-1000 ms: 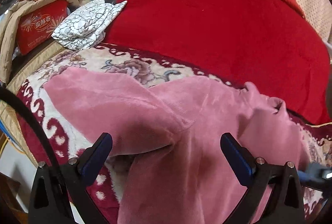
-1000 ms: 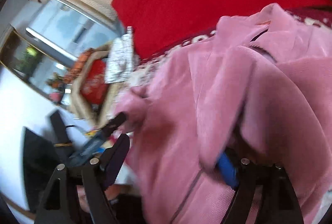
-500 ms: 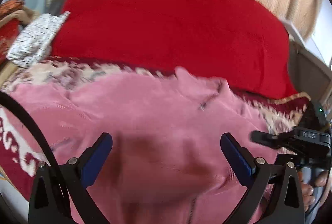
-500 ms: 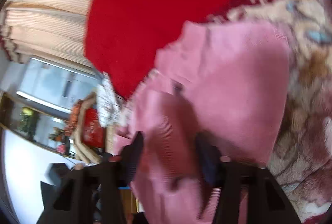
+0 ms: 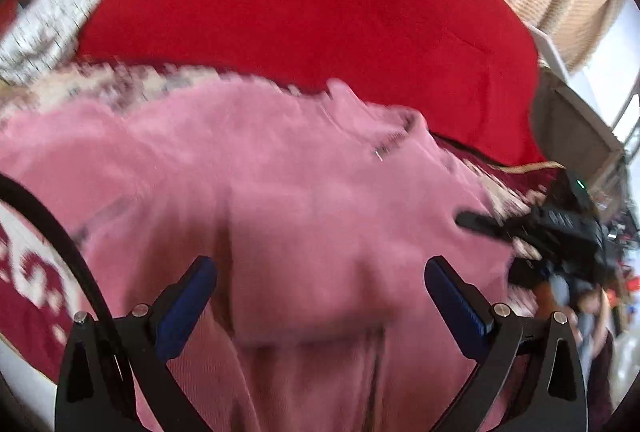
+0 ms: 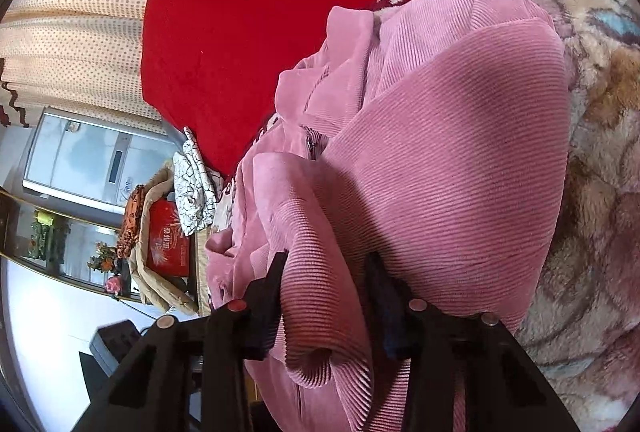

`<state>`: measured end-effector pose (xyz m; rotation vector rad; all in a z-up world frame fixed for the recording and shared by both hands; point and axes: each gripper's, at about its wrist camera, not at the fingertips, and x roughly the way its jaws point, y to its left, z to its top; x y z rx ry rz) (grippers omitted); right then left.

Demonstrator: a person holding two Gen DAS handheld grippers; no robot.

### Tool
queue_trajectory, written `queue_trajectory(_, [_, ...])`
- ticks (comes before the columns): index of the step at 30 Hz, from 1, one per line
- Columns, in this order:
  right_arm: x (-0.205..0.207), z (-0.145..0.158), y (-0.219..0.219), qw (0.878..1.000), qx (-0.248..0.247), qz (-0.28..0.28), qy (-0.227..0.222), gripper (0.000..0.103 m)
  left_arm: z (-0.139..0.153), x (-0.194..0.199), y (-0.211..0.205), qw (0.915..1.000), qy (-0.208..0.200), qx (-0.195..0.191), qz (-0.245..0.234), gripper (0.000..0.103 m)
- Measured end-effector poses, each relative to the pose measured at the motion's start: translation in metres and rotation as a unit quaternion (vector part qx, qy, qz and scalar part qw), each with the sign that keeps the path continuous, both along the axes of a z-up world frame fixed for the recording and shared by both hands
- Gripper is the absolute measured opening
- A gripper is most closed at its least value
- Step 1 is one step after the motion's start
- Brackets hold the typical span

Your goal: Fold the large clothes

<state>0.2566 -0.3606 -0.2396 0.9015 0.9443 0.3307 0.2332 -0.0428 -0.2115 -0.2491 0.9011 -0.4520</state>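
Note:
A pink corduroy zip-up garment (image 5: 300, 191) lies on a floral blanket (image 6: 592, 111), with its collar and zipper pull (image 5: 378, 153) toward the red cover. My left gripper (image 5: 320, 266) hovers just over the garment's middle, jaws wide open, nothing pinched. My right gripper (image 6: 327, 258) is rolled on its side at the garment's (image 6: 460, 151) right edge. Its jaws are closing on a thick rolled fold of pink fabric that fills the gap and touches both pads. In the left wrist view that gripper's black body (image 5: 560, 232) shows at the right, partly blurred.
A red cover (image 5: 300, 11) spreads behind the garment, with a dotted curtain (image 6: 80, 11) beyond. A folded white patterned cloth (image 6: 194, 187) and a red box (image 6: 168, 244) sit to the far left. The bed's near edge runs under my left gripper.
My right gripper's jaws went from wide apart to narrow around a pink fold, and it rolled sideways. My left gripper swung to the right over the garment, still open.

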Motion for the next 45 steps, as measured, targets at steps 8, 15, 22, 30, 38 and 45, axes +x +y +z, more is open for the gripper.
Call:
queue_trajectory(8, [0.000, 0.001, 0.004, 1.000, -0.015, 0.003, -0.005, 0.043, -0.023, -0.013, -0.011, 0.9915, 0.079, -0.064, -0.081, 0.044])
queue_trajectory(15, [0.000, 0.002, 0.007, 1.000, -0.023, 0.005, -0.008, 0.043, -0.034, -0.002, -0.014, 0.9874, 0.118, -0.092, -0.051, 0.077])
queue_trajectory(22, [0.001, 0.002, 0.008, 1.000, -0.027, 0.008, -0.009, 0.043, -0.048, 0.023, 0.020, 0.9689, 0.162, -0.176, 0.063, 0.077])
queue_trajectory(30, [0.000, 0.005, 0.013, 0.999, -0.051, 0.011, -0.016, 0.043, -0.036, 0.041, 0.015, 0.9824, 0.094, -0.114, 0.114, 0.045])
queue_trajectory(38, [-0.005, 0.009, 0.017, 0.997, -0.069, 0.009, -0.030, 0.043, -0.014, 0.035, -0.006, 0.9970, 0.004, -0.025, 0.074, 0.005])
queue_trajectory(45, [-0.019, 0.039, 0.026, 0.988, -0.108, -0.001, -0.109, 0.044, 0.034, 0.017, -0.006, 0.9721, -0.168, 0.112, 0.120, 0.002])
